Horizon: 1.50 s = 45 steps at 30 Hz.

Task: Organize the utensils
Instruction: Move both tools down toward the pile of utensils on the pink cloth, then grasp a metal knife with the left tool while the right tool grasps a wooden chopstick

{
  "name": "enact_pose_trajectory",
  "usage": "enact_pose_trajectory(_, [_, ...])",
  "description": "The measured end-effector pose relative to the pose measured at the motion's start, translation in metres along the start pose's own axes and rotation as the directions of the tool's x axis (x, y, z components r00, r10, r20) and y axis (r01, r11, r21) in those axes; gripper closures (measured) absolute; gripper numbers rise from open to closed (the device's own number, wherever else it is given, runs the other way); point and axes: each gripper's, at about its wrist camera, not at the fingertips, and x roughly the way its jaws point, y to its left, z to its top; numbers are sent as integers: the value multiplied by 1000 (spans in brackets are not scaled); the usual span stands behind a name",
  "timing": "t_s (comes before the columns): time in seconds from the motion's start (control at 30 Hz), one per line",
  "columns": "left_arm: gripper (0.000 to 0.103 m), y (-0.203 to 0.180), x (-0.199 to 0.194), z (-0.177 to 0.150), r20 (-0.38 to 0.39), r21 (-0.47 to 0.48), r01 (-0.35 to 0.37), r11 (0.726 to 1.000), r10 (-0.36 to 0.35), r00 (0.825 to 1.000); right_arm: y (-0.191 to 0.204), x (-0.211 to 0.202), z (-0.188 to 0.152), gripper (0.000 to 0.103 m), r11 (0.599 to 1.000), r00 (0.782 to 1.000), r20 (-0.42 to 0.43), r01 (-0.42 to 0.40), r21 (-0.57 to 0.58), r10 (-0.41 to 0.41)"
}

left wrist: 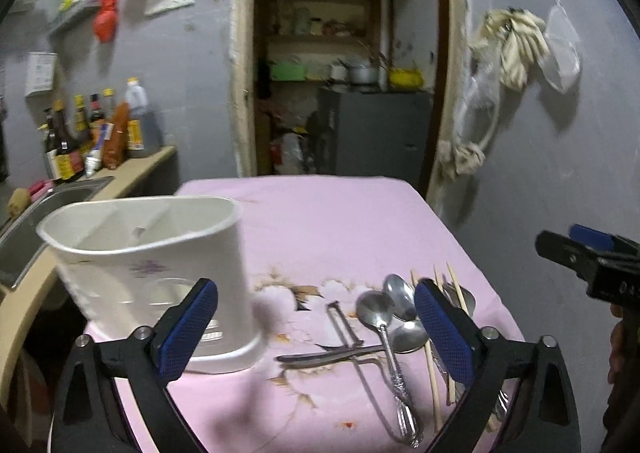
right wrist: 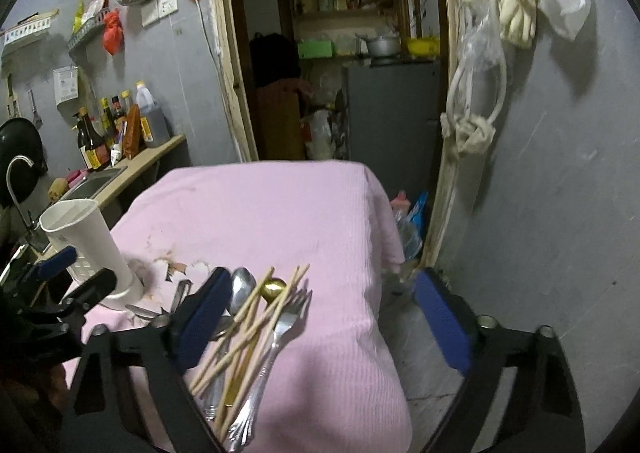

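1. Both grippers are spread wide and carry nothing: the left gripper hangs low over the near part of the table, between holder and cutlery, and the right gripper hangs over the table's right edge, its right finger out past the cloth.
2. Loose utensils lie in a pile at the near right corner: spoons, a peeler, chopsticks, a silver fork and a gold spoon.
3. An empty white utensil holder, divided into compartments, stands upright at the near left corner, beside the sink.
4. Metal pieces look stiff, light and slippery; a pinch across the handle, near mid-length, should keep each from swinging. They cross each other, so lifting one may drag another.
5. Chopsticks are thin and light and likely to roll or splay; gripping several together at the middle seems safest.
6. The holder looks like light plastic and could tip or slide on the cloth if bumped.
7. Far half of the table is bare, giving room to move; the right edge lies close to the pile, so a nudged piece could fall off.
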Motion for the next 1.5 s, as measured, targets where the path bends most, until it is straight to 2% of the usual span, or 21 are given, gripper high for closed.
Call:
enact_pose_trajectory(0.13, [18, -10, 27, -5, -73, 17, 51, 999, -50, 996, -5, 21, -4, 40, 999, 999, -34, -39, 20, 40])
enact_pose_trajectory(0.3, [36, -17, 56, -8, -151, -24, 98, 995, -101, 983, -7, 51, -8, 60, 994, 990, -93, -105, 39, 108])
enact_pose_trajectory(0.37, [46, -20, 65, -9, -174, -40, 114, 993, -120, 978, -6, 60, -9, 65, 991, 985, -111, -128, 37, 131])
enact_pose_trajectory(0.57, [65, -28, 94, -11, -267, -42, 143, 989, -149, 952, 3, 89, -12, 74, 978, 961, -183, -201, 56, 208])
enact_pose_trajectory(0.77, [71, -31, 108, -14, -340, -72, 169, 983, -183, 922, 13, 110, -16, 78, 966, 934, -248, -249, 66, 258])
enact_pose_trajectory(0.9, [74, -27, 112, -14, -396, -147, 187, 971, -230, 889, 14, 114, -17, 78, 963, 925, -265, -261, 71, 271])
enact_pose_trajectory(1.0, [76, -23, 111, -11, -411, -182, 196, 964, -256, 875, 14, 117, -18, 81, 959, 915, -285, -271, 87, 285])
enact_pose_trajectory(1.13, [77, -16, 118, -2, -435, -259, 212, 942, -310, 845, 13, 120, -18, 81, 955, 903, -310, -277, 104, 296])
enact_pose_trajectory(1.3, [77, -13, 126, 0, -449, -306, 231, 924, -354, 820, 14, 127, -17, 84, 956, 888, -354, -273, 113, 295])
enact_pose_trajectory(1.33, [77, -12, 127, -1, -450, -322, 232, 918, -364, 816, 13, 127, -17, 87, 954, 886, -355, -275, 116, 298])
enact_pose_trajectory(1.37, [78, -11, 127, -1, -451, -326, 231, 916, -366, 814, 13, 127, -17, 94, 955, 886, -357, -272, 121, 297])
enact_pose_trajectory(1.43, [80, -12, 127, -2, -453, -326, 229, 917, -364, 814, 12, 126, -18, 95, 951, 884, -352, -276, 140, 308])
enact_pose_trajectory(1.5, [87, -11, 124, -2, -449, -336, 231, 913, -371, 813, 11, 122, -18, 95, 945, 884, -339, -285, 159, 323])
